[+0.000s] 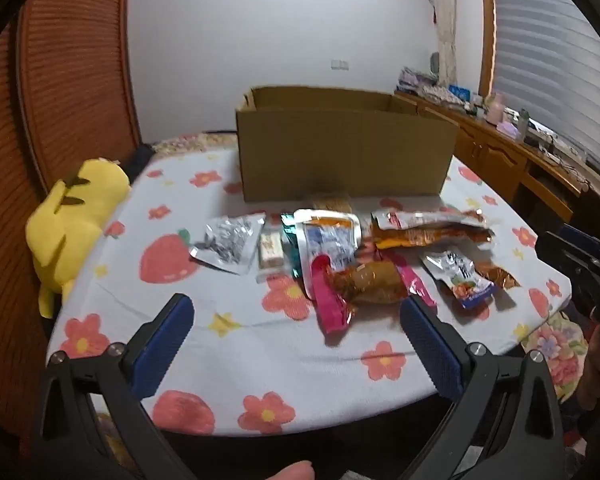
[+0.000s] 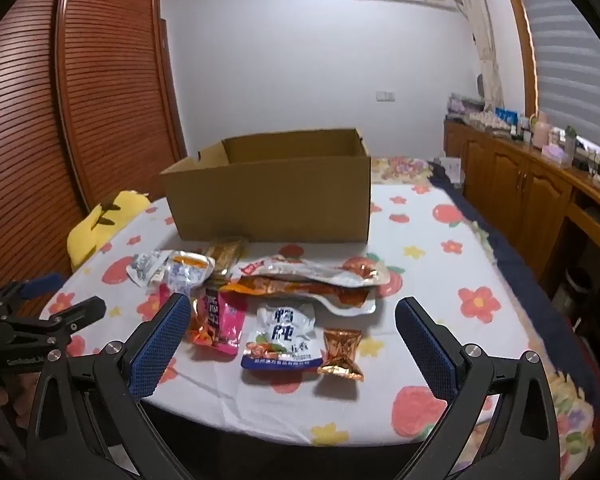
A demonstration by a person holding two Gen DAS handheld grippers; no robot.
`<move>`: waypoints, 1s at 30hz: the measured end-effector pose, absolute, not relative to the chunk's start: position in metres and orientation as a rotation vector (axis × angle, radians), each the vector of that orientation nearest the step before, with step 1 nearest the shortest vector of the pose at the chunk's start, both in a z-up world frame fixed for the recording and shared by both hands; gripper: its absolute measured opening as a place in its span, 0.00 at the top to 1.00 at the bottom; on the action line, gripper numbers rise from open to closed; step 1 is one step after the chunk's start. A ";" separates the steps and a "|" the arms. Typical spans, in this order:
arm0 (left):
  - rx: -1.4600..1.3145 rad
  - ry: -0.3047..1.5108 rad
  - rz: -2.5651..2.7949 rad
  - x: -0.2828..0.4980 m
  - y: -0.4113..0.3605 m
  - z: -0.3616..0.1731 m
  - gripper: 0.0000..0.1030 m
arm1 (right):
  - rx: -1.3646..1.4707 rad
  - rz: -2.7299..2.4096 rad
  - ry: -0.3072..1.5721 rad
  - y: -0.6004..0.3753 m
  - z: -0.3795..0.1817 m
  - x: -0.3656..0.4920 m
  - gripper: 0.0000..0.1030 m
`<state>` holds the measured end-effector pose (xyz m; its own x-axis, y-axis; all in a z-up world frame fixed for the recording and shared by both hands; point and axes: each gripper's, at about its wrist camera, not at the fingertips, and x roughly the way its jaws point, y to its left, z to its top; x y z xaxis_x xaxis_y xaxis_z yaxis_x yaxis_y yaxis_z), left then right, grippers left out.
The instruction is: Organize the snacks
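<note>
Both claws — left claw (image 1: 296, 322), right claw (image 2: 292, 326) — gape wide, holding nothing. Snacks (image 2: 278, 332) lie scattered before the open box (image 2: 272, 200) — presumably their destination.

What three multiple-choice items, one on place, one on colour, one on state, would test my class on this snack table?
1. Where is the cardboard box relative to the snack packets?
A. behind them, farther from the cameras
B. on top of them
C. under the table

2. What colour is the plush toy at the table's left edge?
A. green
B. yellow
C. purple

3. How do the right gripper and left gripper stand?
A. both shut on packets
B. one open, one shut
C. both open, holding nothing

Answers: 1 A, the box stands past the packets on the flowered cloth; 2 B, its body is plainly yellow; 3 C, each pair of blue pads is spread wide with nothing between.
</note>
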<state>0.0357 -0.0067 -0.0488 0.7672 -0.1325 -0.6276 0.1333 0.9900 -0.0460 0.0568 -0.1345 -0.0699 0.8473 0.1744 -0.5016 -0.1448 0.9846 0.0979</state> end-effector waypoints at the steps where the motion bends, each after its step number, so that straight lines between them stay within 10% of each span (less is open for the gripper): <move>1: -0.011 0.695 -0.155 0.038 -0.006 -0.051 0.00 | 0.056 0.171 0.542 -0.135 -0.072 0.058 0.00; 30: -0.015 0.718 -0.267 0.072 -0.003 -0.055 0.01 | -0.041 0.357 0.842 -0.125 -0.134 0.150 0.34</move>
